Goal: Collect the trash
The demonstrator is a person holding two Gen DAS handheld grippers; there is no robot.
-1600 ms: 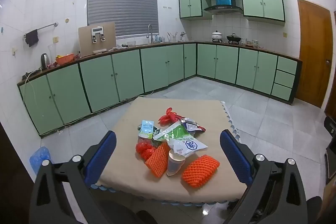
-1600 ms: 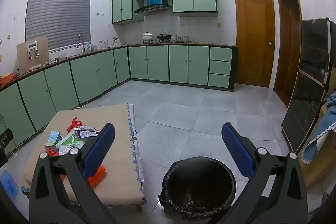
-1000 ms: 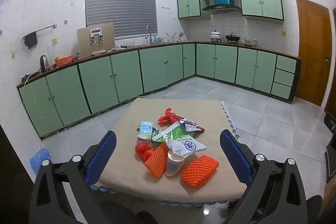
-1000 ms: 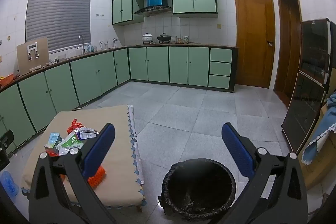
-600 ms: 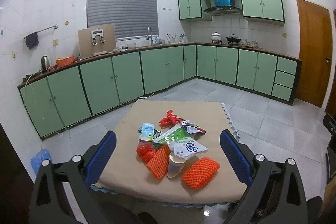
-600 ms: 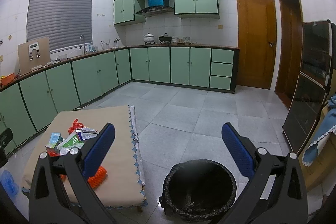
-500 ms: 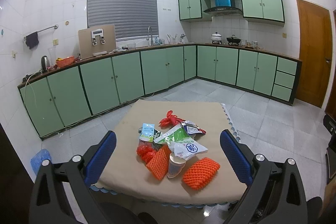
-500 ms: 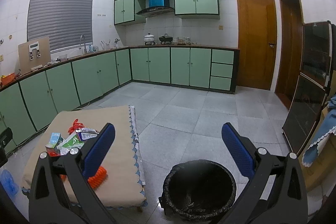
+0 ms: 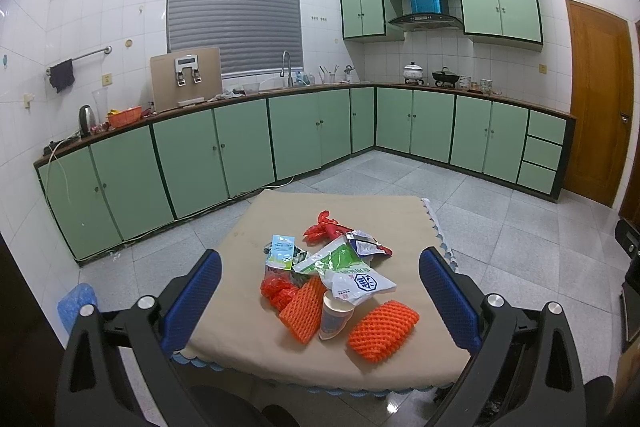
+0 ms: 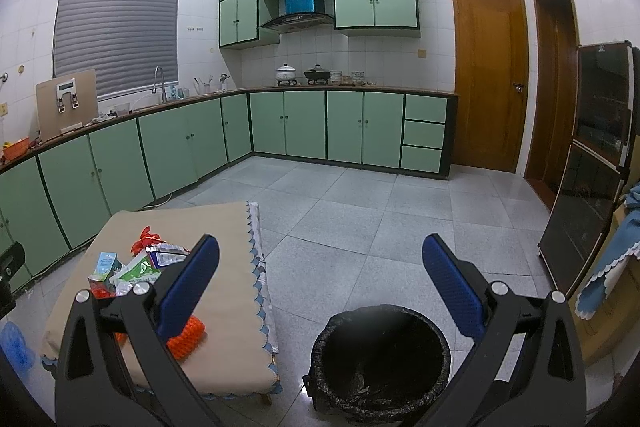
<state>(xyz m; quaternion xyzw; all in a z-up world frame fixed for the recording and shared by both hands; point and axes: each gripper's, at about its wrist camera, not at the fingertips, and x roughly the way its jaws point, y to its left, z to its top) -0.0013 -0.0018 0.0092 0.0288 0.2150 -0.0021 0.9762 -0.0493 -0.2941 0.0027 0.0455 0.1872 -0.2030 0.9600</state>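
Observation:
A pile of trash lies on a low table point(image 9: 256, 223) with a beige cloth: two orange foam nets point(image 9: 382, 329), a paper cup point(image 9: 334, 319), a white packet point(image 9: 362, 283), a green bag point(image 9: 334, 255), a small blue-green carton point(image 9: 280, 251) and red wrappers point(image 9: 326, 229). My left gripper point(image 9: 320, 303) hovers above the table's near edge, open and holding nothing. My right gripper point(image 10: 320, 291) is open and empty, above a black-lined trash bin point(image 10: 380, 359) standing on the floor right of the table point(image 10: 228, 287). The trash pile point(image 10: 136, 271) shows at the left of the right wrist view.
Green cabinets point(image 9: 192, 155) run along the left and far walls under a worktop. A wooden door point(image 10: 488, 83) and a dark glass cabinet point(image 10: 592, 163) stand at the right. A blue bag point(image 9: 76, 301) lies on the tiled floor left of the table.
Both views drift only slightly; the grippers stay open and no trash item has moved.

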